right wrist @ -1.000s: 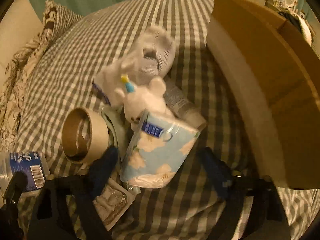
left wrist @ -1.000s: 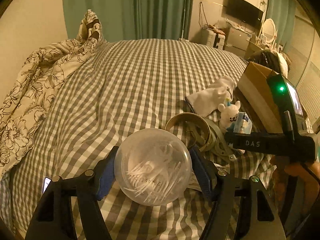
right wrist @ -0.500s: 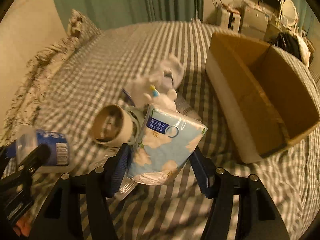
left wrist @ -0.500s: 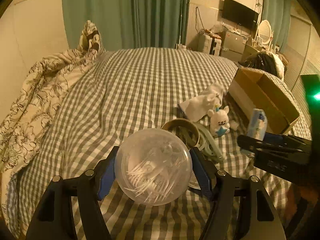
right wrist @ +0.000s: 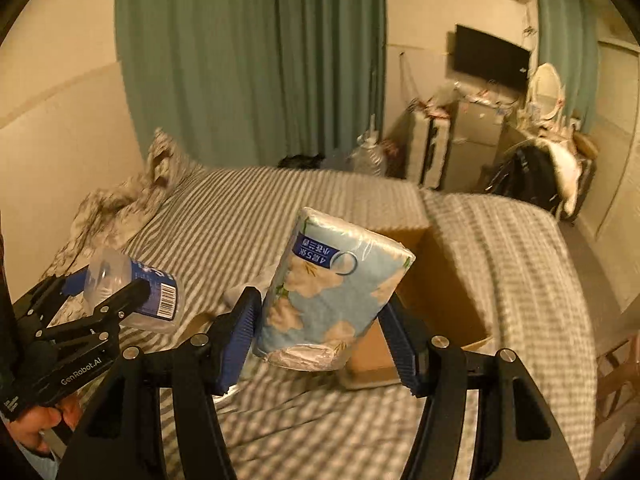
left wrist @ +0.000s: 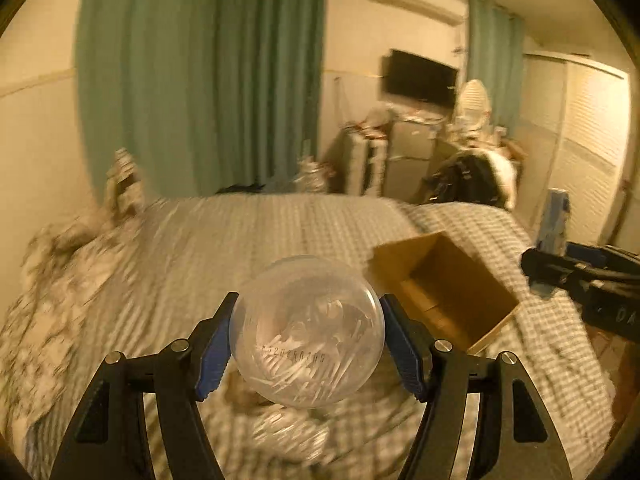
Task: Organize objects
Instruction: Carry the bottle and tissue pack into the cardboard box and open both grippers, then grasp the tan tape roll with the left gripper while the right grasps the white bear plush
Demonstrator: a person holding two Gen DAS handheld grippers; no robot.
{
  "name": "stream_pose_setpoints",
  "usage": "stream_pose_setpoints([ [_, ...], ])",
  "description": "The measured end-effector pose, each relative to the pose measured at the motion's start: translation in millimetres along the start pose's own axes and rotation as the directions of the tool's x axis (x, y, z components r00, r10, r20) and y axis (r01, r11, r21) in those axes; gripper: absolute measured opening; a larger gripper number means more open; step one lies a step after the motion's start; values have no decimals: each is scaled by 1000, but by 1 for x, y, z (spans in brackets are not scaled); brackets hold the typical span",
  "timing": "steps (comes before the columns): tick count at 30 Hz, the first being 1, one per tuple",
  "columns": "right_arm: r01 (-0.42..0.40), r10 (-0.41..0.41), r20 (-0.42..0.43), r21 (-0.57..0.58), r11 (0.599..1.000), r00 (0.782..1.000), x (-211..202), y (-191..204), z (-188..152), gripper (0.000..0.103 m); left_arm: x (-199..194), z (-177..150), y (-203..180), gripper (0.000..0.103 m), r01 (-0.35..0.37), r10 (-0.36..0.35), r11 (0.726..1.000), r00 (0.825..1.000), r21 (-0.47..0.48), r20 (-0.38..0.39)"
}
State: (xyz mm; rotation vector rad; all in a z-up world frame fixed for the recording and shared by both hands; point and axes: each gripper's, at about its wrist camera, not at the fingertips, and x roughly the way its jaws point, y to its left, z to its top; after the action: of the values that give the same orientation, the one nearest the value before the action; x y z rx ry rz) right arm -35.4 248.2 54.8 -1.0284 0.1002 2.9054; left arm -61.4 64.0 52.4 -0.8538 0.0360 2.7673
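Note:
My left gripper (left wrist: 307, 340) is shut on a clear round container of cotton swabs (left wrist: 307, 330), held above the checked bed. It also shows in the right wrist view (right wrist: 132, 294), with a blue label. My right gripper (right wrist: 320, 320) is shut on a blue flowered tissue pack (right wrist: 332, 288), raised above the bed. The open cardboard box (left wrist: 444, 288) lies on the bed to the right of the container; in the right wrist view the box (right wrist: 432, 280) sits just behind the tissue pack. The right gripper (left wrist: 560, 272) shows at the right edge of the left wrist view.
A floral duvet (left wrist: 52, 280) is bunched at the bed's left. Green curtains (right wrist: 248, 60), a wall TV (right wrist: 492, 58), a cluttered dresser (right wrist: 480, 128) and a dark bag (right wrist: 524, 176) stand beyond the bed. The left wrist view is motion-blurred.
Both grippers have lifted with their objects and tilted upward, so the room shows. The tissue pack has gone from the bed into the right gripper and now hangs before the box.

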Motion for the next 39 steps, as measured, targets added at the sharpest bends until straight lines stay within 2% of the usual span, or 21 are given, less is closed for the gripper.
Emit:
stream_pose_setpoints([
  [3,50,-50,-1,13,999,999,0,-31,8,61,21,23,-35,71,83,-83,996,997,25,-5],
  [6,78,-77,-34,29,996,996,18,-54,10,61,52,35,-66,71,143,-142,988,989,49,-32],
  [9,91,-87,-83,53,994,993,45,-79,4,61,91,40,-90,71,171,-166,983,983,63,-78],
  [14,76,-62,-133,104,992,989,85,-103,-12,61,142,38,-108,66,227,-217,971,968,70,-123],
  [21,64,-36,-155,185,981,987,112,-132,-28,66,178,42,-132,67,264,-246,955,960,135,-134],
  [24,67,-40,-130,207,976,991,109,-139,-28,79,173,43,-128,70,261,-243,957,960,131,-137],
  [30,95,-76,-97,203,975,992,78,-126,-20,82,130,50,-93,89,215,-205,972,974,98,-100],
  [32,95,-81,-81,181,979,993,63,-114,-15,82,114,51,-80,92,195,-187,977,979,92,-84],
  [36,96,-93,-33,119,988,995,28,-79,-5,84,73,49,-39,100,116,-112,990,992,80,-50],
  [39,78,-78,-1,74,994,997,8,-50,0,86,50,45,-14,102,52,-49,996,998,77,-34],
])
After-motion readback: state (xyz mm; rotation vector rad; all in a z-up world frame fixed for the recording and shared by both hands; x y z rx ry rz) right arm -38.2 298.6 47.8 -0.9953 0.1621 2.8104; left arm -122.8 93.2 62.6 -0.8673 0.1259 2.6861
